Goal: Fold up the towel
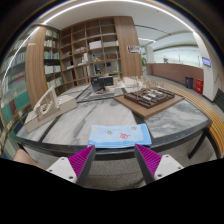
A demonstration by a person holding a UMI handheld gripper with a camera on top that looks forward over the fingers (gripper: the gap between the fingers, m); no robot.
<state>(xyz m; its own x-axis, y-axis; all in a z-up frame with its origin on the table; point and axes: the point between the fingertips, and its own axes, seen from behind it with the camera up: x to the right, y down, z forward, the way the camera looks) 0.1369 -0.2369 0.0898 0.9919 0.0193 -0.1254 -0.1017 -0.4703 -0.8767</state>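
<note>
A light blue towel with a small red and blue print lies flat on the grey marbled table, close to its front edge. My gripper is just short of the towel, on the near side of the table edge. Its two fingers with magenta pads stand wide apart with nothing between them. The towel lies just ahead of the fingers, roughly centred between them.
A wooden tray with dark items sits on the table beyond the towel to the right. A dark box stands farther back. Tall wooden bookshelves line the back wall. A white chair stands at the left.
</note>
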